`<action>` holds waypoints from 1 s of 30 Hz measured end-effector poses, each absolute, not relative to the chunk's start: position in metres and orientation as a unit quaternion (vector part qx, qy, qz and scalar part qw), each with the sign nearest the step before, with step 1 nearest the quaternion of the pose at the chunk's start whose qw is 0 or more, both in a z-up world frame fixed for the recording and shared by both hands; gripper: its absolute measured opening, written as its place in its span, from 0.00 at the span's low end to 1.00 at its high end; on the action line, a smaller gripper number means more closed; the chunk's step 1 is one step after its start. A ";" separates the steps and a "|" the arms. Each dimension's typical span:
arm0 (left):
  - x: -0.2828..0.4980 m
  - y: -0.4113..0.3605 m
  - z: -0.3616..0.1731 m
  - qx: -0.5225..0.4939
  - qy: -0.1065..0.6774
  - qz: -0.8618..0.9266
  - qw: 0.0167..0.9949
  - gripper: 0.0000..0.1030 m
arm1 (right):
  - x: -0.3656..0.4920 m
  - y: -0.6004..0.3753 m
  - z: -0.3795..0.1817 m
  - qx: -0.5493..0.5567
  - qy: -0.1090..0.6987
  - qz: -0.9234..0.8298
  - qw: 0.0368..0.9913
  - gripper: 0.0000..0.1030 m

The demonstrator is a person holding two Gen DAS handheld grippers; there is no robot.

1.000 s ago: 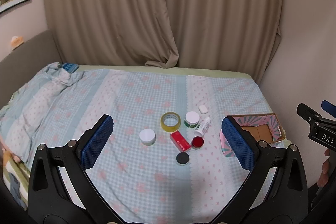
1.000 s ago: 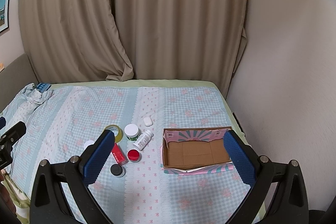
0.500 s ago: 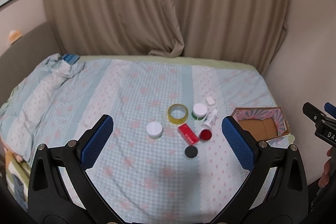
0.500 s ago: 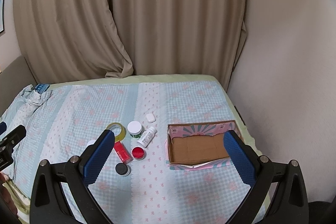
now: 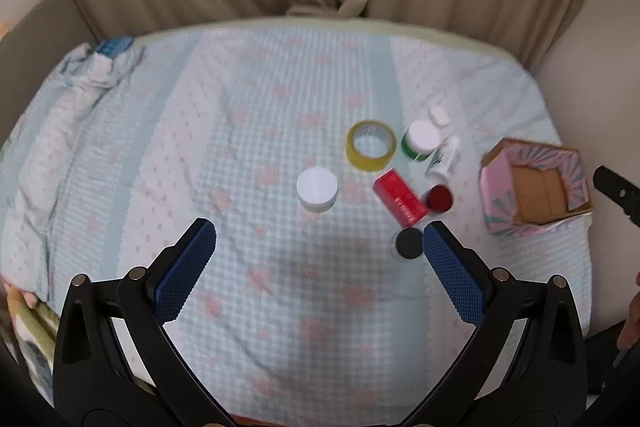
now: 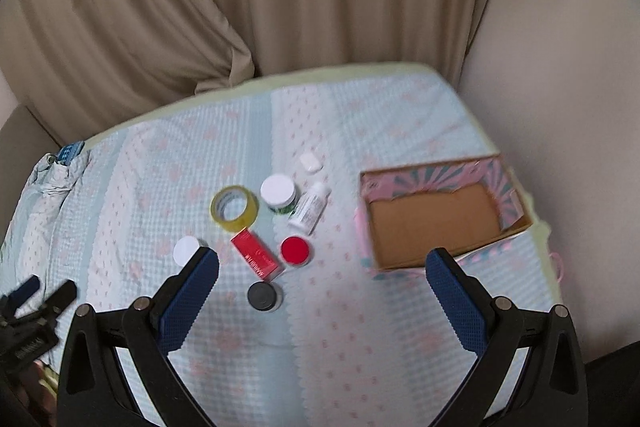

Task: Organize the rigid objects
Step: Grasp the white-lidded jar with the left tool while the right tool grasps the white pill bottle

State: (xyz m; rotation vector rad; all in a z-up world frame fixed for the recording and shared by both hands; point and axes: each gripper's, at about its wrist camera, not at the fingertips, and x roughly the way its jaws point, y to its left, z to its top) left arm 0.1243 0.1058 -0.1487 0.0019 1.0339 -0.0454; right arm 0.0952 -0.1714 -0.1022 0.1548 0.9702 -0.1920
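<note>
Eight small items lie clustered mid-bed, untouched: tape, white jar, red box, black cap among them. The empty box sits well apart on their right. Left gripper and right gripper, both wide and empty, have dropped closer than a second ago; likely the first pick is starting.
</note>
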 end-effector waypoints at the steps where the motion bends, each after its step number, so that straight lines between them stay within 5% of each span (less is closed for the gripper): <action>1: 0.134 0.106 -0.162 0.000 0.503 -0.021 0.864 0.99 | 0.101 -0.168 -0.111 0.075 0.471 -0.091 0.874 1.00; 22: 0.268 0.106 -0.366 -0.003 0.630 0.021 0.776 0.99 | 0.288 -0.178 -0.317 0.113 0.646 -0.086 0.750 1.00; 30: 0.300 0.098 -0.420 0.002 0.658 0.029 0.752 1.00 | 0.327 -0.186 -0.382 0.107 0.695 -0.084 0.706 0.81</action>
